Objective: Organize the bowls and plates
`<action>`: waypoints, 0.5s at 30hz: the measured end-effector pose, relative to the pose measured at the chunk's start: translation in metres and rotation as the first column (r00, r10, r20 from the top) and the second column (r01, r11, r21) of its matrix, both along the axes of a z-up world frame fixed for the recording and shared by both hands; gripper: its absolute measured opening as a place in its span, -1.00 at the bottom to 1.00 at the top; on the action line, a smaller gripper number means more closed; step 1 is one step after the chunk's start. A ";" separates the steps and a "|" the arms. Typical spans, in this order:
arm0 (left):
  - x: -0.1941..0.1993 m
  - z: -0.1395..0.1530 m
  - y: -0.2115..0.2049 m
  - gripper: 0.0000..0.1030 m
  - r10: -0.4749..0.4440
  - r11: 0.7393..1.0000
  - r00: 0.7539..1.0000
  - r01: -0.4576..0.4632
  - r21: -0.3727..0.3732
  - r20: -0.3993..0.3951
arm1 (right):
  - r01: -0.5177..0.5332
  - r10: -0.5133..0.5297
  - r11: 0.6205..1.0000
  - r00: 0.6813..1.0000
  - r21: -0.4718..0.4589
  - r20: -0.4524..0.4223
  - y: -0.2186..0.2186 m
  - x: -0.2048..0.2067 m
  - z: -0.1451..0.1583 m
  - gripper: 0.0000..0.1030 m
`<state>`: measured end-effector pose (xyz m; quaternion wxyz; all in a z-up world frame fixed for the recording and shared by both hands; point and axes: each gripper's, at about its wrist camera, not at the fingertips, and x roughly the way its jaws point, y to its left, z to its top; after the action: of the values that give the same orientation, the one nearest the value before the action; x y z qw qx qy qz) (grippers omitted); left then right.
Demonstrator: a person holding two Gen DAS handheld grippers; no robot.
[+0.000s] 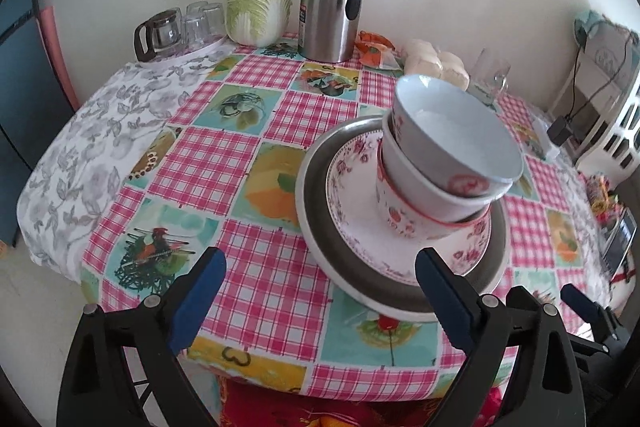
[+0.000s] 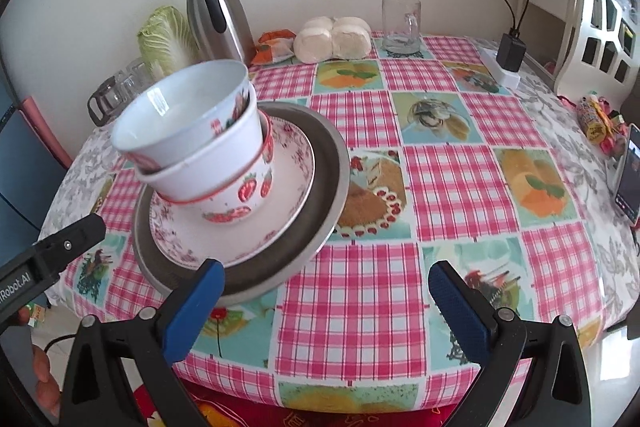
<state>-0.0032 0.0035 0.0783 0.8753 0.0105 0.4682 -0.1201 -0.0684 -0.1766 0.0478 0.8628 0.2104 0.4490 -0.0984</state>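
Three bowls (image 2: 192, 143) are seen nested, tilted, on a floral plate (image 2: 280, 195) set in a grey dish (image 2: 320, 211) near the front edge of the table (image 2: 440, 187). Stacking appears nearly finished. Both the left gripper (image 1: 320, 291) and the right gripper (image 2: 326, 291) are held spread wide, empty, just short of the stack. Levelling the leaning bowls is judged the next need, calling for a gentle two-sided touch. A checked cloth, a thermos (image 1: 330, 3), a cabbage (image 1: 258, 1) and a white wall are seen behind.
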 end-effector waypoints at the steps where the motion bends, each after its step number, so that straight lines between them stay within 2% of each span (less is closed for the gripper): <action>1: -0.002 -0.001 -0.001 0.86 -0.007 1.000 1.000 0.007 0.008 0.001 | -0.001 0.001 1.000 1.000 -0.002 -0.004 0.000 -0.001 -0.002 1.00; 11: -0.016 -0.019 -0.020 0.86 -0.055 0.990 0.998 0.059 0.128 -0.035 | 0.000 -0.001 1.000 0.999 -0.018 -0.039 0.005 -0.011 -0.016 1.00; 15: -0.017 -0.026 -0.025 0.86 -0.067 0.986 0.996 0.075 0.150 -0.057 | 0.010 -0.010 1.000 0.999 -0.015 -0.049 0.002 -0.013 -0.019 1.00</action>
<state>-0.0203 -0.0216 0.0521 0.8547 0.0907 0.4980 -0.1153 -0.0810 -0.1742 0.0286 0.8525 0.2038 0.4683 -0.1112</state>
